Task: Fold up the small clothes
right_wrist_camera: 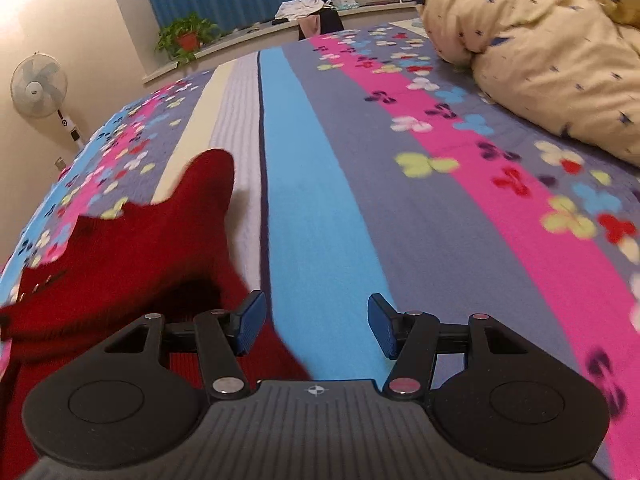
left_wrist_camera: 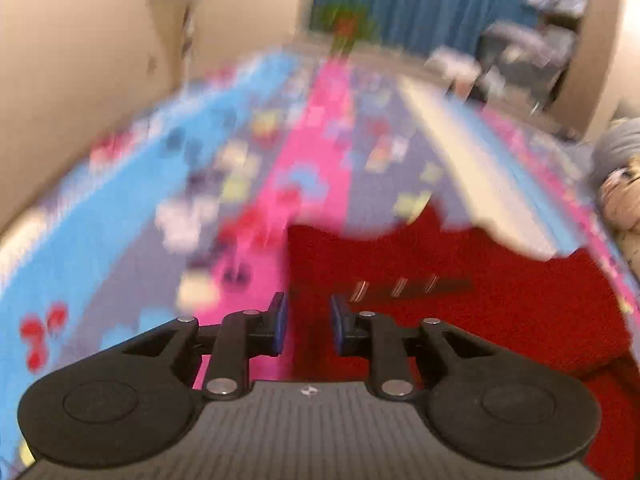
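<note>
A: Where's the garment?

B: The red knit (right_wrist_camera: 132,240) lies on the bed (right_wrist_camera: 320,208), spread over the striped, flowered cover toward the near edge. From the right wrist view it sits to the left, one pointed part reaching up across the pale stripe. From the left wrist view it fills the lower right, but that view is badly smeared by motion.

A: How would it handle?

B: Soft, light and floppy, I'd judge. It looks like a fuzzy knit, so it should grip well between the pads and drape rather than hold a crease. It may cling to the fleecy cover when dragged. Best taken at an edge or corner, a thin single layer, not the bunched middle.

A: And the grippers?

B: The left gripper (left_wrist_camera: 307,324) hovers low, aimed forward over the knit's left edge, jaws a narrow gap apart with nothing between them. The right gripper (right_wrist_camera: 316,328) points along the blue stripe, just right of the knit, jaws wide apart and empty. Its left finger (right_wrist_camera: 250,322) overlaps the red cloth in view; whether it touches, I cannot tell.

A: Anything else about?

B: A yellow quilt (right_wrist_camera: 540,48) heaped at the far right of the bed, well apart.
</note>
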